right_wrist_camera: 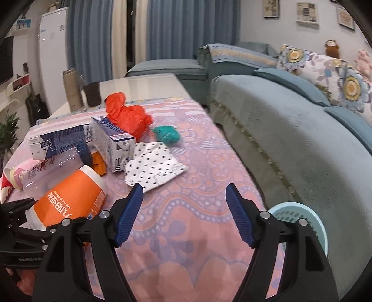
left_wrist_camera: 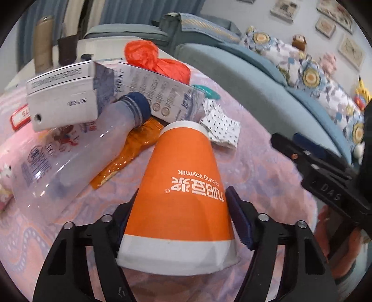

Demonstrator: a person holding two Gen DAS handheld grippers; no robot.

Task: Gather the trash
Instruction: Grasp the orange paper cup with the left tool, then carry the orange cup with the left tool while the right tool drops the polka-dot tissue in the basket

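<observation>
Dim, even indoor light, soft shadows, heavy fisheye bending (black corners), slight motion blur throughout.

Home living room: teal sofa (right_wrist_camera: 290,130), floral cushions (right_wrist_camera: 325,69), blue curtains (right_wrist_camera: 172,27), framed wall pictures (right_wrist_camera: 307,12).

Teal sofa (right_wrist_camera: 290,130) with floral cushions (right_wrist_camera: 325,72), blue curtains (right_wrist_camera: 172,30) — framed pictures (right_wrist_camera: 307,12) on wall
</observation>
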